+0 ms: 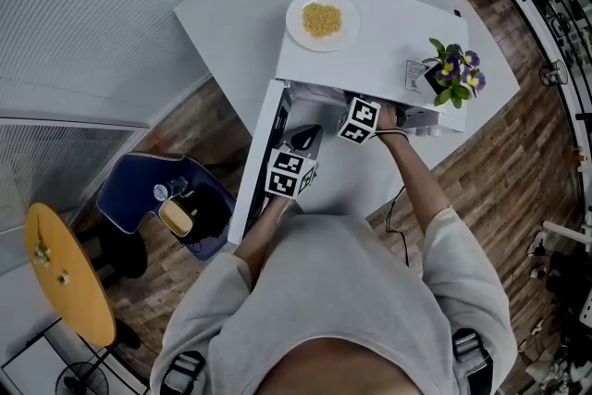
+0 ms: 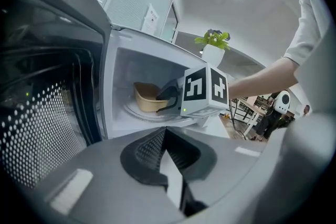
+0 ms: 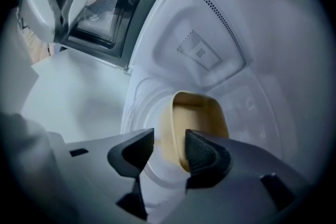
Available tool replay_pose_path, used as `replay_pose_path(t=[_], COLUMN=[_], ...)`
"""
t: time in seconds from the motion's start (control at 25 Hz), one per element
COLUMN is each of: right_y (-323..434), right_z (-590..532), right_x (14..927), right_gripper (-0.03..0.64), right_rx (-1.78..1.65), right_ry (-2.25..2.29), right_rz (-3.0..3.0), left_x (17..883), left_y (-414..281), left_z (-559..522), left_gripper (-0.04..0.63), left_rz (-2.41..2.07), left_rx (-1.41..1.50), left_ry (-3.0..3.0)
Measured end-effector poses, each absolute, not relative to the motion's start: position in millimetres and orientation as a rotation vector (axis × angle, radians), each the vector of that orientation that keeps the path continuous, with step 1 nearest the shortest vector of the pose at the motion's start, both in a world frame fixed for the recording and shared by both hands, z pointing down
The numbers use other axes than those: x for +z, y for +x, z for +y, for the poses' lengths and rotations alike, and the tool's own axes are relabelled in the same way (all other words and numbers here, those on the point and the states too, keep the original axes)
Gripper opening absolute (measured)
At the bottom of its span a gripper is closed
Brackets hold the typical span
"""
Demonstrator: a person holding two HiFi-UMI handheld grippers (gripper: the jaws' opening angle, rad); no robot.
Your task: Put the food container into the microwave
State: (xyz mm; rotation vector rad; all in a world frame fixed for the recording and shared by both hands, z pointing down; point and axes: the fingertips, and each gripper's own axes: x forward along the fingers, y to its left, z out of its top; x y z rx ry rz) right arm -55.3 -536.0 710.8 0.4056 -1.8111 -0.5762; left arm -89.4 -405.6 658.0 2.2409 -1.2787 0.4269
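Sitting on the round turntable point(image 3: 137, 105) inside the microwave point(image 1: 370, 42), the food container point(image 3: 197, 123) is found in the near part of the cavity. Its near rim lies between the jaws of the right gripper point(image 3: 169, 150). Those jaws are spread apart and no pad is seen pressing on the rim, so the container is judged to be set down, not held. The left gripper point(image 2: 165, 157) is kept outside, near the open door point(image 2: 47, 113) at the left, with its jaws closed together on nothing.

One jaw appears to reach over the container's wall. If the gripper were drawn back at a slant, the rim could be hooked and the light tub dragged toward the opening or tipped off the turntable. A clean, straight withdrawal is called for before the door is swung shut.

The container is a pale tan, oblong tub with rounded corners and a thin lipped rim; a matte finish is suggested, and no contents can be made out. The turntable looks glassy, with concentric ridges. The cavity walls are smooth and white, broken by dotted vent patches. The jaw pads are dark and finely ribbed, and the door window is backed by perforated mesh.
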Motion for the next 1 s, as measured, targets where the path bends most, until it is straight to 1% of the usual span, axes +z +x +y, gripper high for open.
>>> replay_pose_path(t=[0.04,0.12,1.0], right_y=[-56,-56,-48], right_z=[-535,-534,-498], right_x=[710,710,687], right_gripper=[0.157,0.161,0.155], right_rx=[-0.574,-0.566,-0.624], right_ry=[0.407,0.406,0.485], right_rz=[-1.816,-1.824,-1.832], left_x=[658,658,639], left_y=[-89,-89,-82], left_z=[-405,-405,-382], left_gripper=[0.009,0.009,0.009], left_rz=[-1.279,-1.280,-1.293], left_rx=[0.427,0.430,0.433], left_ry=[2.241,2.241,2.295])
